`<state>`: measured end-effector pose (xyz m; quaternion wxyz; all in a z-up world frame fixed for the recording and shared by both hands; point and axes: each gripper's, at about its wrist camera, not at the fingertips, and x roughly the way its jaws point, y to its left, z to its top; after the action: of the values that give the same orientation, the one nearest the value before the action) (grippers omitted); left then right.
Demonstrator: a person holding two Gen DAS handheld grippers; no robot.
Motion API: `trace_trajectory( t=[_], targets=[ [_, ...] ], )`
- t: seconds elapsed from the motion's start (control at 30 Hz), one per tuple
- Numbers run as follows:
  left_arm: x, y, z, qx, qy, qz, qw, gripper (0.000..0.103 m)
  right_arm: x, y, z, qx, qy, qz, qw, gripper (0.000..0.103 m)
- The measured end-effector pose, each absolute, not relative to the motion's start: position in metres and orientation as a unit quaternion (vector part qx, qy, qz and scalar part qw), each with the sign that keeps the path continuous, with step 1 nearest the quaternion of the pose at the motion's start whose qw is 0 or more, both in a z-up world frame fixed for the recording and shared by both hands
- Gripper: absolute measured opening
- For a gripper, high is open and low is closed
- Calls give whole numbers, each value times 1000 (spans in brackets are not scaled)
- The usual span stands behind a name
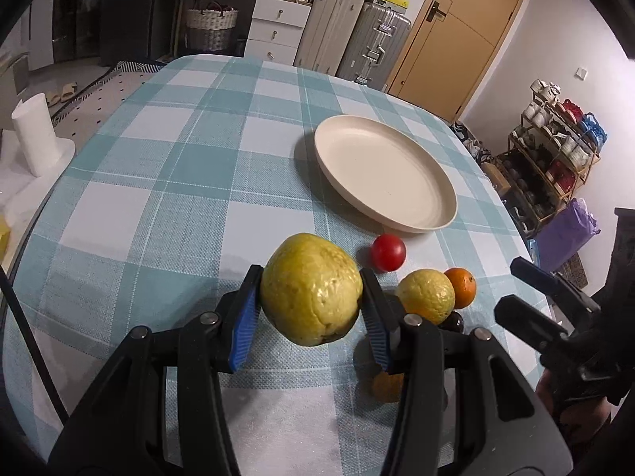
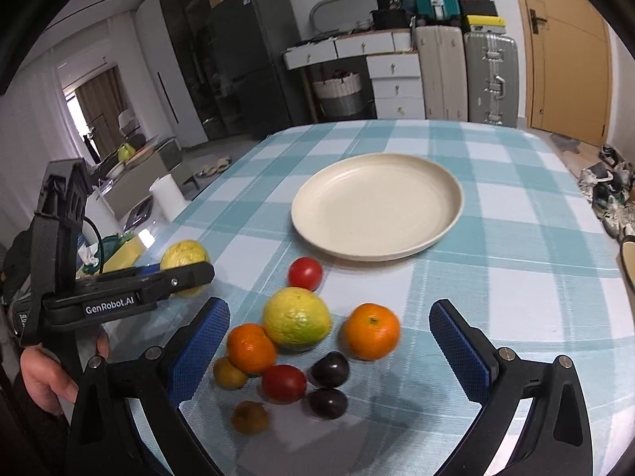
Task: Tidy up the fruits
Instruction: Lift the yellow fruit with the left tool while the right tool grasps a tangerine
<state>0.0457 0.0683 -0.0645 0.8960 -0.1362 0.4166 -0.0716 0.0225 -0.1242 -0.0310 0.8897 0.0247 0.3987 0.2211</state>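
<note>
My left gripper [image 1: 311, 297] is shut on a large yellow guava [image 1: 311, 289] and holds it above the checked tablecloth; it also shows in the right wrist view [image 2: 184, 256]. A cream plate [image 1: 432, 214] [image 2: 313, 234] lies beyond, with nothing on it. My right gripper [image 2: 329, 317] is open over a cluster of fruit: a second yellow guava [image 2: 297, 316], two oranges [image 2: 371, 331] [image 2: 251, 347], two red tomatoes [image 2: 304, 273] [image 2: 283, 382], two dark plums [image 2: 330, 369] [image 2: 328, 402] and small brownish fruits [image 2: 229, 373]. The right gripper [image 1: 532, 297] shows at the right in the left wrist view.
The table [image 1: 166, 166] has a blue and white checked cloth. A white paper roll [image 1: 33, 139] stands off its left edge. Drawers, suitcases [image 2: 490, 79], a door and a shoe rack [image 1: 551, 158] are beyond the table.
</note>
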Motion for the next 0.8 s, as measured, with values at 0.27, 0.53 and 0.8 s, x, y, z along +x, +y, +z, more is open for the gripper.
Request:
trace_trajectory(
  t=[0.27, 0.53, 0.8],
  targets=[
    [50, 70, -68, -136, 421, -74, 894, 45, 33, -139, -42, 49, 408, 202, 889, 103],
    [57, 71, -70, -137, 424, -76, 892, 45, 46, -159, -59, 66, 433, 202, 876, 81],
    [63, 70, -74, -139, 430, -74, 889, 45, 47, -154, -67, 46, 435, 219, 872, 75]
  ],
)
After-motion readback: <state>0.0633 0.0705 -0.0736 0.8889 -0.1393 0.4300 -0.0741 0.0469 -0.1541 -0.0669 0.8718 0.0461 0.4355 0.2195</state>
